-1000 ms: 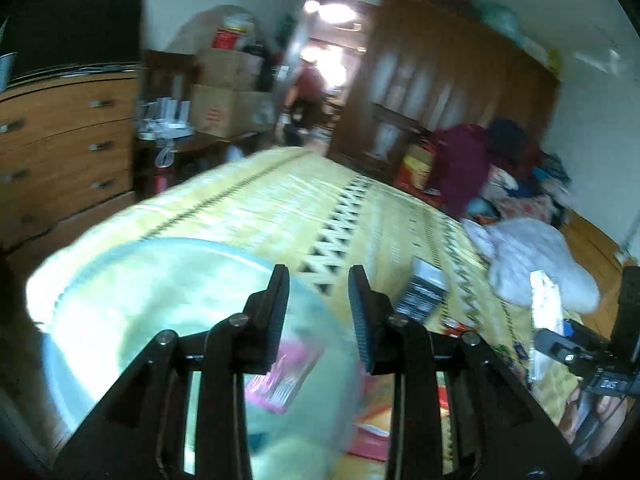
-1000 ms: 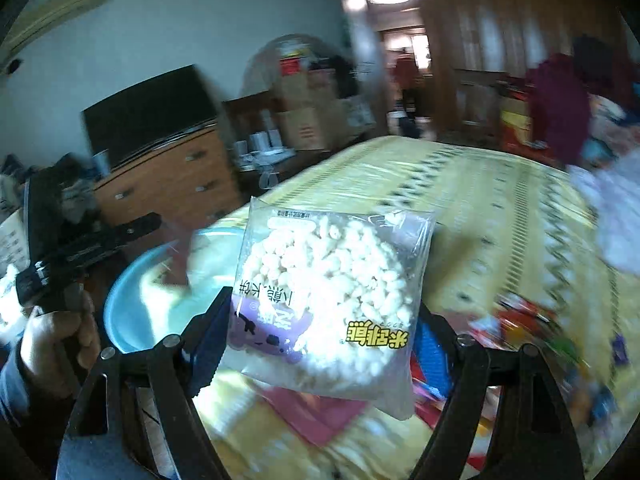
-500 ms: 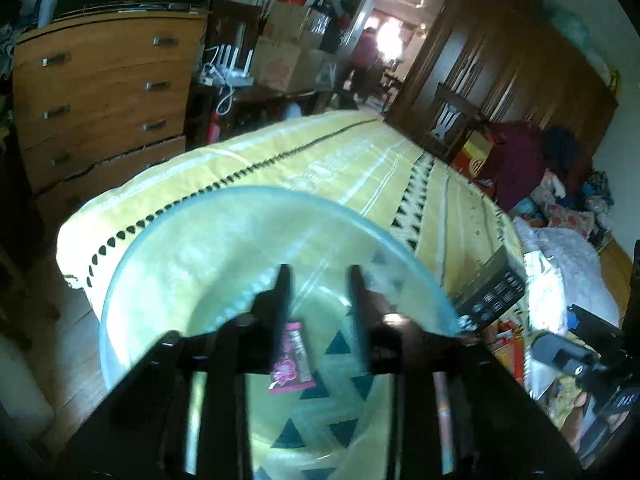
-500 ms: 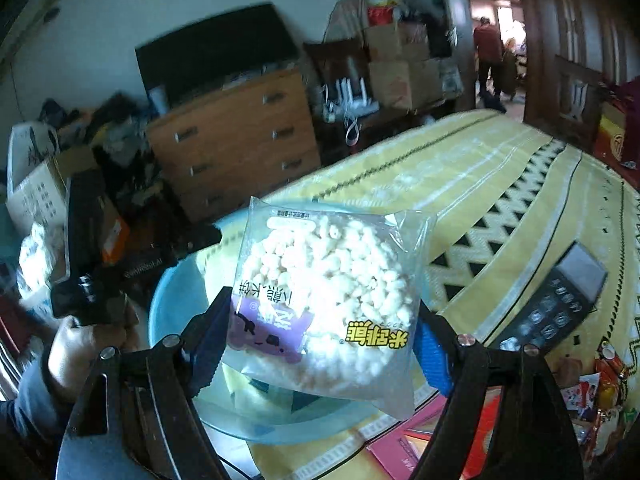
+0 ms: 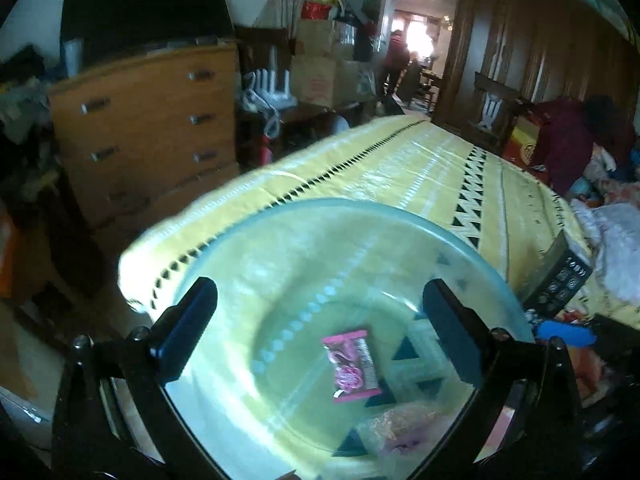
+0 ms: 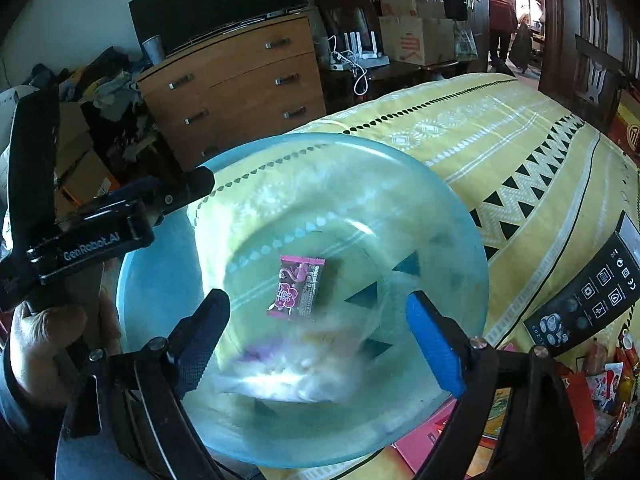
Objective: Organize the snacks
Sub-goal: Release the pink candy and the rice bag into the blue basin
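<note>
At lower centre of both views, the clear blue-tinted plastic bowl (image 6: 460,216) on the yellow patterned bed (image 6: 500,140) holds a small pink snack packet (image 6: 298,286) and a blurred puffed-rice bag (image 6: 288,376). The left hand-held gripper (image 5: 320,320) and right hand-held gripper (image 6: 318,332) have just been opening; both gape empty above it.

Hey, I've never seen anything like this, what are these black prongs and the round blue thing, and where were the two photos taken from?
A person holds a pair of hand-operated tongs in each hand; no robot. Each tongs carries a camera looking along its fingers. In the left view, the left tongs stand open and empty over a clear blue bowl on a yellow patterned bedspread. A small pink candy packet lies inside. In the right view, the right tongs, just opening, are dropping a blurred bag of puffed snacks into it. More snacks and a black box lie nearby.
</note>
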Demonstrator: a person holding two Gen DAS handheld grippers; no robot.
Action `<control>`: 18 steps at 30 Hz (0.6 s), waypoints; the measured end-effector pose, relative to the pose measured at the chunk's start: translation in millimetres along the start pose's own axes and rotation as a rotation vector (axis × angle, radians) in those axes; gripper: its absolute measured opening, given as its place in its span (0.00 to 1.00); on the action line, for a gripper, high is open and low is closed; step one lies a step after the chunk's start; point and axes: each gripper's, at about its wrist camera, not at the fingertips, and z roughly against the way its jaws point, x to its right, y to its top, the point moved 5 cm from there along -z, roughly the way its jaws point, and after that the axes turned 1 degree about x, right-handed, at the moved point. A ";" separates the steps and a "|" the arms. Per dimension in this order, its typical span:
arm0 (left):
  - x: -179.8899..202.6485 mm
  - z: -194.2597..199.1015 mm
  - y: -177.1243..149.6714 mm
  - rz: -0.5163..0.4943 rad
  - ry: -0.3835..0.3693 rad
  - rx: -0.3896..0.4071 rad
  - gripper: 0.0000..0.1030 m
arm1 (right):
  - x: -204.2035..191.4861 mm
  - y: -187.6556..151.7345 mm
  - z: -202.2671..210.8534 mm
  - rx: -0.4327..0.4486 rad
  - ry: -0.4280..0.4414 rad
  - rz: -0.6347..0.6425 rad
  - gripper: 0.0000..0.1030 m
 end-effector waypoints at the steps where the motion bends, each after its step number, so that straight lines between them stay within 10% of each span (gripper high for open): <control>1: 0.9 3.5 0.1 -0.015 0.020 0.010 1.00 | -0.1 -0.1 3.9 0.014 -0.001 0.000 0.89; 18: 26.4 55.2 6.2 -0.077 0.110 0.142 1.00 | -7.5 -32.4 100.2 0.189 -0.028 -0.006 0.89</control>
